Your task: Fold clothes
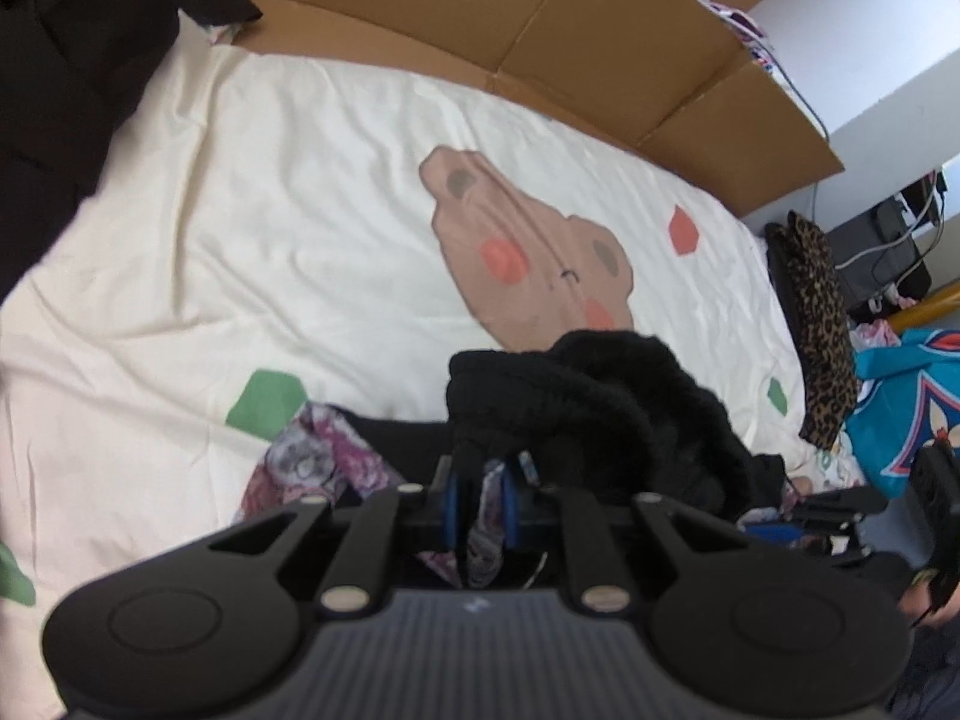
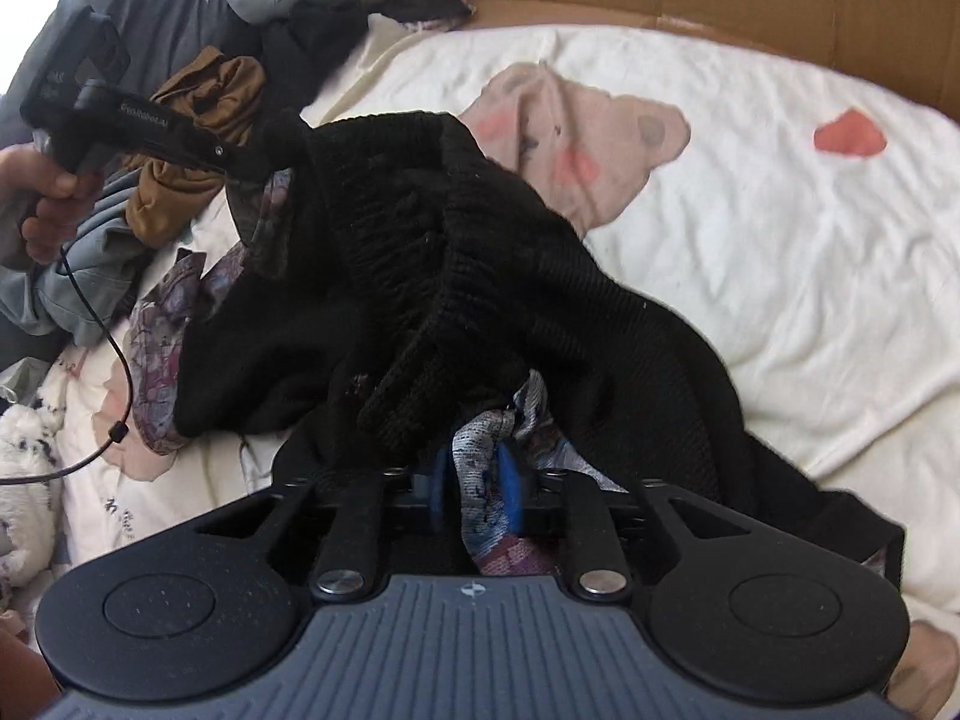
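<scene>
Right wrist view shows your right hand-held gripper (image 2: 480, 480) pinching the patterned lining (image 2: 486, 450) of the black knit garment (image 2: 456, 252), which hangs bunched between both tools above the bed (image 2: 780, 276). Your left hand-held gripper (image 1: 483, 498) is likewise clamped on lining and knit. It looks soft, thick and floppy, likely to sag and stretch; grip the ribbed hem or seams, not loose middle cloth.

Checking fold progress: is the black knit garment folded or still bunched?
Bunched: the black knit garment hangs crumpled between the left gripper and right gripper.
</scene>
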`<state>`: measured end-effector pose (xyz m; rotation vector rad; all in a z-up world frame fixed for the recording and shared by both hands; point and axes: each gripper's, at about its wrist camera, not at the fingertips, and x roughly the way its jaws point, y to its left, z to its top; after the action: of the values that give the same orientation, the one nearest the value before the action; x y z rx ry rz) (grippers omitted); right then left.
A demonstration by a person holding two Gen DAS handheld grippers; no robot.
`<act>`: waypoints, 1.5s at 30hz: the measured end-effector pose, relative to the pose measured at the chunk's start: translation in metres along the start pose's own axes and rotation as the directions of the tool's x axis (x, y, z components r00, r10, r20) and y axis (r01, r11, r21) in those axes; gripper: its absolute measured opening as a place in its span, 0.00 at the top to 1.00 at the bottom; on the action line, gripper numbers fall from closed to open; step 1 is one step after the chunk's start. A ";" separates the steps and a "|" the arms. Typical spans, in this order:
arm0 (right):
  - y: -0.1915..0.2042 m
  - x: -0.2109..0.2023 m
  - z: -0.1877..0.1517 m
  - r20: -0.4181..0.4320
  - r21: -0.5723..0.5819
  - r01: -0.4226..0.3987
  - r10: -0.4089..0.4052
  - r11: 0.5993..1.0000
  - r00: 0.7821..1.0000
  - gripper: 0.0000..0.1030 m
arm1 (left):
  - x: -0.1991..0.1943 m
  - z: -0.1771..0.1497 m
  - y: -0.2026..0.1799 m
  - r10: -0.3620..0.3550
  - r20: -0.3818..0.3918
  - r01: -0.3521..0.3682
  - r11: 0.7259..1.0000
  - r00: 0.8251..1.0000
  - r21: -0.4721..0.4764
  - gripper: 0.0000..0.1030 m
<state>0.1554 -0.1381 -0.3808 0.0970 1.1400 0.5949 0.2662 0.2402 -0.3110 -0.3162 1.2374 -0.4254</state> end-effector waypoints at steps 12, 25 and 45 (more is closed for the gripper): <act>-0.034 -0.035 0.026 0.086 -0.040 0.059 -0.055 0.997 0.995 0.73 | 0.003 -0.006 0.006 -0.004 -0.005 0.004 1.000 1.000 -0.011 0.85; -0.018 0.009 0.027 0.028 -0.264 0.045 -0.039 0.963 0.999 0.73 | 0.006 -0.003 0.004 -0.002 -0.003 0.002 1.000 1.000 -0.002 0.85; 0.002 0.063 0.030 -0.080 -0.464 -0.016 -0.023 0.886 0.997 0.72 | 0.017 -0.002 0.006 -0.016 -0.011 0.016 1.000 1.000 -0.006 0.85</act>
<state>0.1989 -0.0985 -0.4188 -0.3472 1.0485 0.8616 0.2699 0.2368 -0.3287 -0.3299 1.2481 -0.4381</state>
